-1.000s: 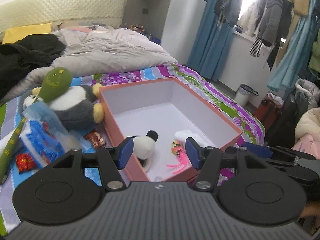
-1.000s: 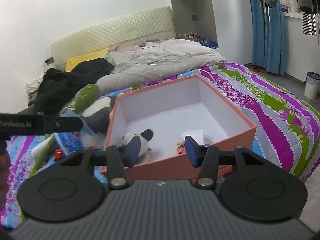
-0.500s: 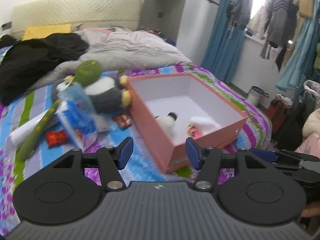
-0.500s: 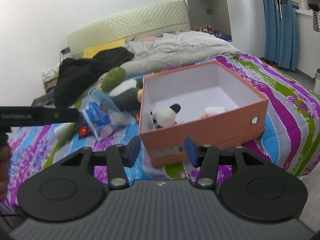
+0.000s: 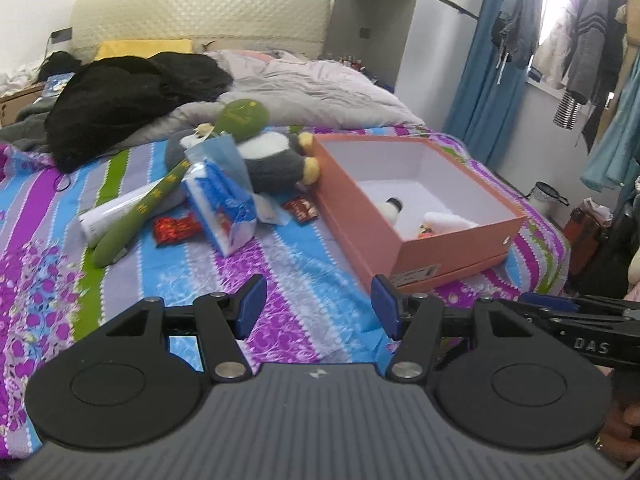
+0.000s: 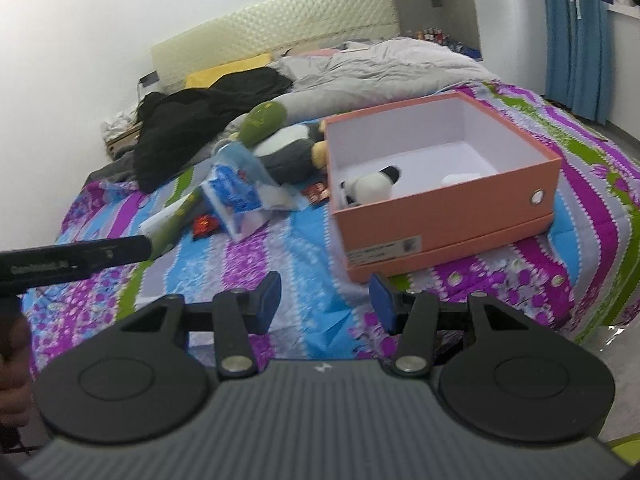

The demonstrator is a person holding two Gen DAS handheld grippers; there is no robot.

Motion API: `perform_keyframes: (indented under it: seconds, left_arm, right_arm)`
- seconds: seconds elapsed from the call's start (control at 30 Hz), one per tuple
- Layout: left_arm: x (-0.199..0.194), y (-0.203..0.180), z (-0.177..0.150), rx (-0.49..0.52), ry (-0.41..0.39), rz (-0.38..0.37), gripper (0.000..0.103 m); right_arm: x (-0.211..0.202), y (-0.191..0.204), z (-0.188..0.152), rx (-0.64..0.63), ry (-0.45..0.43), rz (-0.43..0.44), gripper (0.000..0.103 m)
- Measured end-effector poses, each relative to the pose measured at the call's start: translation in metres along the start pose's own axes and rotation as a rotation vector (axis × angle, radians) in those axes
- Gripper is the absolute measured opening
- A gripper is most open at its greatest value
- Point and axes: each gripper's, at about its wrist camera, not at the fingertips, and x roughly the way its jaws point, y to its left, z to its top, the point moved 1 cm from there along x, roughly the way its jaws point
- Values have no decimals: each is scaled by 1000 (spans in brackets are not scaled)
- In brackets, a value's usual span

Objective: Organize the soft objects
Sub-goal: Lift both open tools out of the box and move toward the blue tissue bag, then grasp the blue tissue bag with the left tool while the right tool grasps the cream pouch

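Note:
An open orange box [image 5: 440, 248] [image 6: 452, 216] sits on the striped bedspread. Inside lie a small panda plush [image 6: 368, 186] [image 5: 390, 209] and a white soft item [image 5: 448, 221] [image 6: 460, 178]. Left of the box lie a grey-and-white penguin plush [image 5: 272, 160] [image 6: 288, 152], a long green plush [image 5: 168, 184] [image 6: 260, 120] and a blue-and-white plastic bag [image 5: 222, 200] [image 6: 236, 196]. My left gripper [image 5: 318, 307] hovers open above the bedspread, short of the box's near corner. My right gripper [image 6: 325, 300] is also open and empty, in front of the box.
Two red wrappers [image 5: 176, 230] [image 5: 301, 209] and a white tube [image 5: 104, 216] lie among the toys. A black garment [image 5: 128, 100] and a grey duvet [image 5: 312, 92] fill the far bed. Clothes hang at the right by blue curtains [image 5: 488, 80].
Both grippers have drawn back from over the box toward the foot of the bed; the box and toys now appear farther off. Their jaws kept the same gap.

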Motion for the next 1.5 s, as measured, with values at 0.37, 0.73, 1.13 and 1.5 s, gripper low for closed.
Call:
perform_keyframes:
  seconds: [0.37, 0.73, 1.13, 1.5]
  left_arm:
    - [30, 44, -12, -88, 40, 53, 63]
    - [94, 89, -7, -200, 67, 58, 64]
    - [188, 144, 32, -388, 8, -15, 63]
    - [251, 155, 53, -385, 41, -87, 53]
  right_arm:
    - [37, 22, -2, -38, 51, 26, 52]
    - [119, 51, 18, -110, 69, 86, 52]
    - [231, 66, 32, -222, 88, 49, 51]
    - [310, 80, 44, -391, 79, 7, 32]
